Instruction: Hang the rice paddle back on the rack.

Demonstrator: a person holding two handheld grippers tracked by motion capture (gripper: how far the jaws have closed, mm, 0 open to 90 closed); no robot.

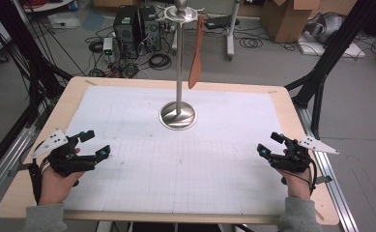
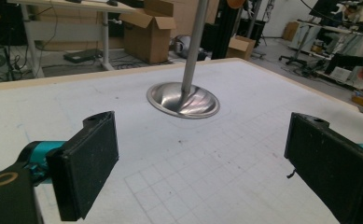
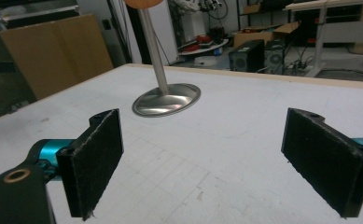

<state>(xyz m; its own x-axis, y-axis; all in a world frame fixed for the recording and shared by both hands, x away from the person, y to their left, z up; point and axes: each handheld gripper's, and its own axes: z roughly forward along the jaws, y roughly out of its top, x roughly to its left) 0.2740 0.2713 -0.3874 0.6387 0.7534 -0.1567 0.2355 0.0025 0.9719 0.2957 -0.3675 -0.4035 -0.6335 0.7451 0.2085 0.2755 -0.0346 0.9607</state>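
Observation:
A metal stand [image 1: 178, 115] with a round base and tall pole rises at the table's far middle; a wooden spatula [image 1: 195, 53] hangs from its top hook. The stand's base [image 2: 183, 99] lies ahead of my left jaws, and the same base [image 3: 166, 99] lies ahead of my right jaws. My left gripper [image 1: 94, 143] hovers near the left front of the table, open with nothing between its pads. At the right front my right gripper [image 1: 270, 143] is open and empty too. Both point toward the stand.
A white gridded mat [image 1: 185, 159] covers the wooden table [image 1: 292, 111]. Computer towers [image 1: 135, 29], cables and cardboard boxes [image 1: 284, 19] sit on the floor beyond the far edge. Black frame legs [image 1: 330, 53] stand at both sides.

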